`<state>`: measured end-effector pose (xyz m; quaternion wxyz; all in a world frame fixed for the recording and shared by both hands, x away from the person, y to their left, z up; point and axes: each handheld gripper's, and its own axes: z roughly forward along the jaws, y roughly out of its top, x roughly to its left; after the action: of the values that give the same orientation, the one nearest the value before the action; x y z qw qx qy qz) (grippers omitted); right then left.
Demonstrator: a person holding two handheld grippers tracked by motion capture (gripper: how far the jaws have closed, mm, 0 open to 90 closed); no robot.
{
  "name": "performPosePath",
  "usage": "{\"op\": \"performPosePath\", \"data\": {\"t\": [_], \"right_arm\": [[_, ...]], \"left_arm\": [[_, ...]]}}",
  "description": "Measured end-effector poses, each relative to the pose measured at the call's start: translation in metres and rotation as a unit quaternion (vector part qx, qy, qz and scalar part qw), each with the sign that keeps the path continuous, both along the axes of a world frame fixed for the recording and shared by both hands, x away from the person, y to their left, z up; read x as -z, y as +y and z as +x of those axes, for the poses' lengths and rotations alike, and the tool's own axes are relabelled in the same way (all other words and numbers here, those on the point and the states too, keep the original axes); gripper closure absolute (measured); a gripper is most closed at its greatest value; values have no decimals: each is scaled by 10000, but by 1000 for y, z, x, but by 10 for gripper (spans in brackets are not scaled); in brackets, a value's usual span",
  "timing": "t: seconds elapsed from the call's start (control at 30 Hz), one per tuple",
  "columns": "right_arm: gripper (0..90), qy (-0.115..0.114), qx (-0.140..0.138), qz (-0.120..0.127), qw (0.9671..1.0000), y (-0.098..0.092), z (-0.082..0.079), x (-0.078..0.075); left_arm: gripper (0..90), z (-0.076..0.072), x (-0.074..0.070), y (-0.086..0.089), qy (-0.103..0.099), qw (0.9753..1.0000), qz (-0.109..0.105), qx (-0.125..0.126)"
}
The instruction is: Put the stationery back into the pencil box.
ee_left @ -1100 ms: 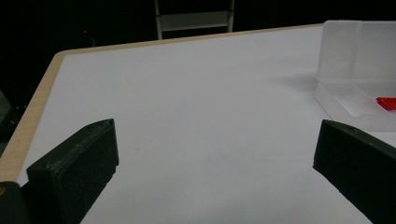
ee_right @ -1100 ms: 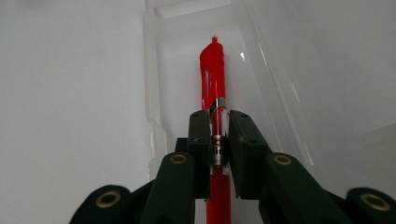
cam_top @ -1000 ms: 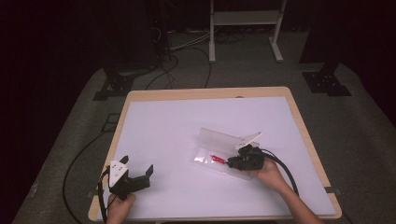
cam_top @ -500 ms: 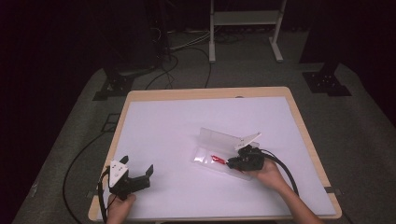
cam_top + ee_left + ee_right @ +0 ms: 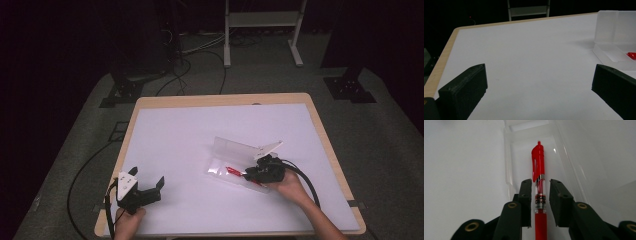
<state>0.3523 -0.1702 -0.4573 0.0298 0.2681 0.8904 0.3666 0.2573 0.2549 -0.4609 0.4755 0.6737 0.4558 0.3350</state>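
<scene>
The right gripper (image 5: 540, 185) has its 2 jaws narrowly apart astride the red pen (image 5: 538, 170) (lying in the clear case (image 5: 235, 159), right of centre); the left gripper (image 5: 145, 186) gapes wide, near-left.

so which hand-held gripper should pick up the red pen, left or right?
Right. The right hand-held gripper already straddles the red pen lying in the clear plastic case, jaws close on either side. The left hand-held gripper sits open at the table's near-left corner, well away from the case.

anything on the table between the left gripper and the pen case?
Nothing: bare white table runs from the left gripper to the clear case holding the red pen, as the high view and left gripper view show.
</scene>
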Motion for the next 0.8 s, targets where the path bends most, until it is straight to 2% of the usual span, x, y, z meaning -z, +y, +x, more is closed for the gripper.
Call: {"op": "performPosePath", "data": {"t": [0.37, 0.8], "right_arm": [[613, -19, -9, 273, 9996, -8, -4, -11], [571, -56, -69, 304, 9995, -15, -12, -21]], "left_arm": [[0, 0, 0, 0, 3, 10000, -10, 21], [0, 0, 0, 0, 3, 10000, 16, 43]]}}
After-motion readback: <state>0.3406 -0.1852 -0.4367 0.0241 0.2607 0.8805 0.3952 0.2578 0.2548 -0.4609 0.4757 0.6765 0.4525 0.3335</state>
